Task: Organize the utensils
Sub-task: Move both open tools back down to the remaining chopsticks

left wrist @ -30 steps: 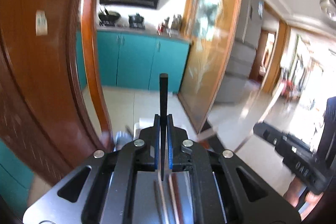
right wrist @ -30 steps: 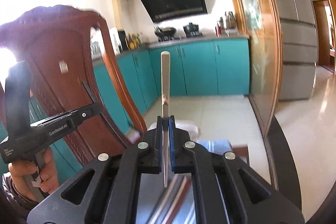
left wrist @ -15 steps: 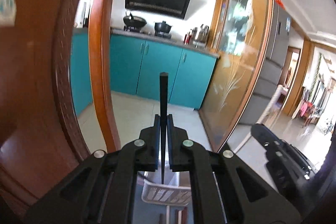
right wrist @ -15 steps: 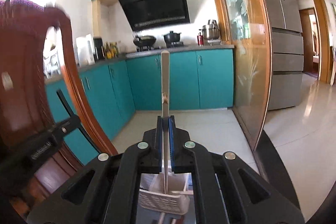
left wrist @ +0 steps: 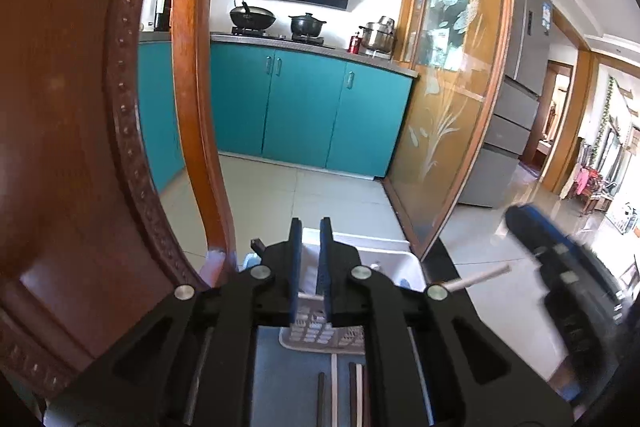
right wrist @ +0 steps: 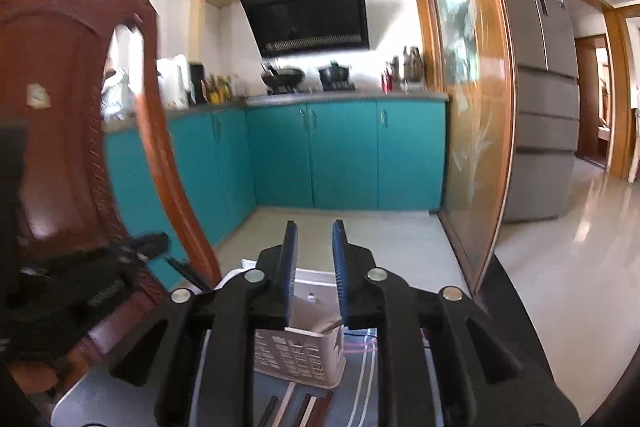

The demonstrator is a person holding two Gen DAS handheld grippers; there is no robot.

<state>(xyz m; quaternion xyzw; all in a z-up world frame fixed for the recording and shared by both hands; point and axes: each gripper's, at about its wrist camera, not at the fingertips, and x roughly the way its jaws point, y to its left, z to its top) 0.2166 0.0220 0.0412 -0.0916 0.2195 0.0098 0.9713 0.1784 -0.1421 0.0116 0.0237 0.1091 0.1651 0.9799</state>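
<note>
Worktop (right wrist: 100,403): we see loose chopsticks (right wrist: 298,407) lying nearest us.
Basket (right wrist: 300,351): white, perforated, just beyond them; a pale stick tip shows at its rim.
Right view only: basket's outer wall.
Left tongs (left wrist: 311,259): just parting, narrow gap, nothing gripped.
Right tongs (right wrist: 314,267): just parting, wider, released.
</note>
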